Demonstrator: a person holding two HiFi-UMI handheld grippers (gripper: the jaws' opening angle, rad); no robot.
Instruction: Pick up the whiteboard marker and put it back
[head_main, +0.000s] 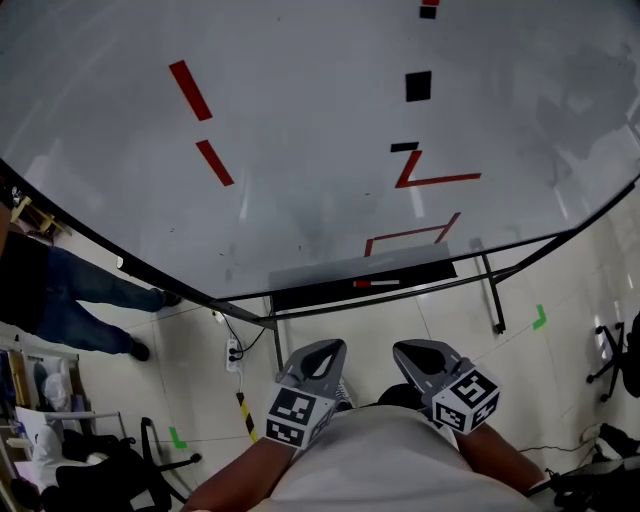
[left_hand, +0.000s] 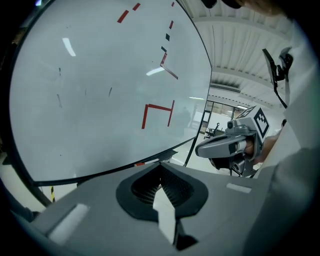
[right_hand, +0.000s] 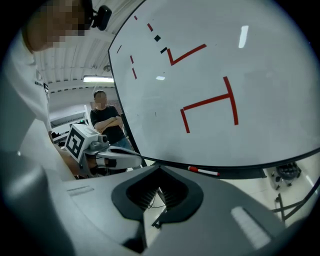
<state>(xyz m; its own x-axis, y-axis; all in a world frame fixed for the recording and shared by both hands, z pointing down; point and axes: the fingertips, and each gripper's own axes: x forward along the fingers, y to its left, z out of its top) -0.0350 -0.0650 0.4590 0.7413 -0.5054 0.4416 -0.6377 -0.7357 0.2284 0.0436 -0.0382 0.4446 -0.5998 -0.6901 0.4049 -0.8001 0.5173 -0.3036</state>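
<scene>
The whiteboard marker (head_main: 377, 284), white with a red cap, lies on the dark tray (head_main: 320, 293) under the big whiteboard (head_main: 300, 120). In the right gripper view the marker (right_hand: 203, 171) shows just beyond the jaw tips; in the left gripper view only its red end (left_hand: 140, 163) peeks over the jaws. My left gripper (head_main: 318, 358) and right gripper (head_main: 424, 356) hang side by side close to my body, short of the tray. Both are shut and hold nothing. Each gripper camera sees the other gripper: the right gripper (left_hand: 222, 146) and the left gripper (right_hand: 114, 156).
The board carries red lines and black magnets (head_main: 418, 86). A person in dark clothes (head_main: 70, 300) stands by the board's left end. A power strip (head_main: 233, 352), the stand's leg (head_main: 492, 300) and office chairs (head_main: 612, 360) are on the floor.
</scene>
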